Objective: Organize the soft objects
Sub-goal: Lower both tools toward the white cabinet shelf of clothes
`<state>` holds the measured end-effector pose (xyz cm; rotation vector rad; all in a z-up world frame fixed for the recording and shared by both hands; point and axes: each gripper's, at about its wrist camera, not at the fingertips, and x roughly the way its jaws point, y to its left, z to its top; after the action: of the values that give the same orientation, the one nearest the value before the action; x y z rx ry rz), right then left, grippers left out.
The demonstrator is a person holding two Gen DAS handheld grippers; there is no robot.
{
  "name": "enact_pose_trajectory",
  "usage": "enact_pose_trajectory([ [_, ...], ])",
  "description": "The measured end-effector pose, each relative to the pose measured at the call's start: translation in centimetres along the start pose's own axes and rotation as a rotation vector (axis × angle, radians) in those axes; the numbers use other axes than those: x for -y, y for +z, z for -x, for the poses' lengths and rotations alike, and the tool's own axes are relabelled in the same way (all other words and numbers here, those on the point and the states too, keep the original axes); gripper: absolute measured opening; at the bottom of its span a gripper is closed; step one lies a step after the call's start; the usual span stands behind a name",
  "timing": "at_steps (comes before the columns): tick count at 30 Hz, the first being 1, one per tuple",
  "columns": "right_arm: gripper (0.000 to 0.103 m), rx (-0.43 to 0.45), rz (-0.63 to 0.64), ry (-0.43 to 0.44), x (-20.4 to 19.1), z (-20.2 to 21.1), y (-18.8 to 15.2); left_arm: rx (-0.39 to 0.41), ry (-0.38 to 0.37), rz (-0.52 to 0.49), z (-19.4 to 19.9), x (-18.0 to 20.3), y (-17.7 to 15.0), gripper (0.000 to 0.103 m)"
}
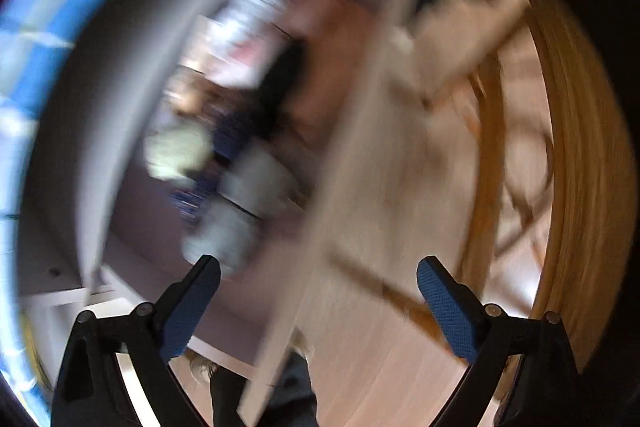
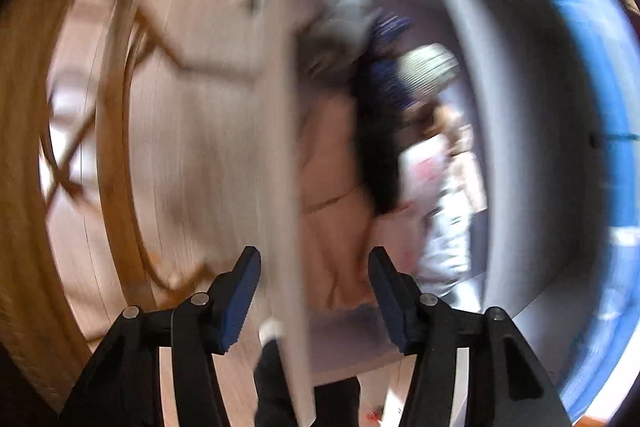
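Pale wooden flooring (image 1: 384, 359) fills the lower part of both wrist views, all of it smeared by motion blur, with a curved wooden chair frame (image 1: 576, 187) along one side and a blue surface (image 2: 600, 75) along the other. Between them we look down into a white open-topped compartment, probably a drawer or bin, whose thin edge panel (image 2: 280, 147) cuts straight through the right view.

Soft objects, the things we are to organize, lie piled in that compartment (image 2: 516, 115): a grey bundle (image 1: 224, 227), a pale striped roll (image 2: 432, 65), something dark blue (image 2: 388, 83), a pinkish-beige cloth (image 2: 332, 187) and a white piece with pink print (image 2: 428, 167). We cannot name the garments through the blur.

Our left gripper (image 1: 320, 303) stands wide apart with nothing between its blue pads (image 1: 448, 311). Our right gripper (image 2: 314, 301) is narrower, roughly half spread, and also empty; the white panel only crosses behind the gap.

We judge several risks from here. Both views are too smeared to aim a grasp, so a descent now could pinch two items at once or miss altogether. The right gripper sits astride the panel's line, so a straight drop could strike the edge. Its reduced spread may also be too tight for a bulky roll, and would push it aside rather than enclose it.
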<state>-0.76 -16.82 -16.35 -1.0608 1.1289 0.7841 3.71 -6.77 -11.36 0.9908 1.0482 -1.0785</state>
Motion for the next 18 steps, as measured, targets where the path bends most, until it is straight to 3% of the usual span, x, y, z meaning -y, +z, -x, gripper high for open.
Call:
enact_pose_trajectory([
  [1,0.057,0.012,-0.029,0.021,0.6,0.5,0.1,0.039,0.047,0.035,1.2,-1.0,0.3,0.102],
  [3,0.057,0.043,-0.058,-0.053,1.1,0.4,0.4,0.099,0.143,0.111,2.7,-2.8,0.6,0.102],
  [5,0.054,0.058,-0.088,-0.061,1.9,0.7,0.4,0.142,0.257,0.158,3.2,-3.7,0.7,0.103],
  [6,0.054,0.067,-0.095,-0.080,2.1,0.9,0.3,0.123,0.348,0.145,2.9,-3.7,0.9,0.103],
  [8,0.047,0.052,-0.091,-0.161,2.5,0.5,0.4,0.083,0.444,0.095,1.3,-3.4,1.0,0.103],
  [9,0.042,0.042,-0.089,-0.206,2.7,0.0,0.6,0.048,0.451,0.072,0.2,-3.0,1.0,0.103],
  [10,0.028,0.020,-0.096,-0.229,2.8,-0.5,0.7,0.019,0.437,0.058,-0.8,-2.6,1.2,0.103],
  [11,0.025,0.000,-0.096,-0.244,3.3,-1.2,0.6,-0.005,0.420,0.047,-1.7,-2.4,1.2,0.103],
  [14,0.025,-0.035,-0.099,-0.200,3.6,-3.0,0.2,-0.041,0.383,0.041,-4.0,-1.4,1.2,0.092],
  [18,0.021,-0.072,-0.060,-0.082,2.3,-4.4,0.0,-0.036,0.227,0.166,-3.7,-2.9,1.0,0.084],
])
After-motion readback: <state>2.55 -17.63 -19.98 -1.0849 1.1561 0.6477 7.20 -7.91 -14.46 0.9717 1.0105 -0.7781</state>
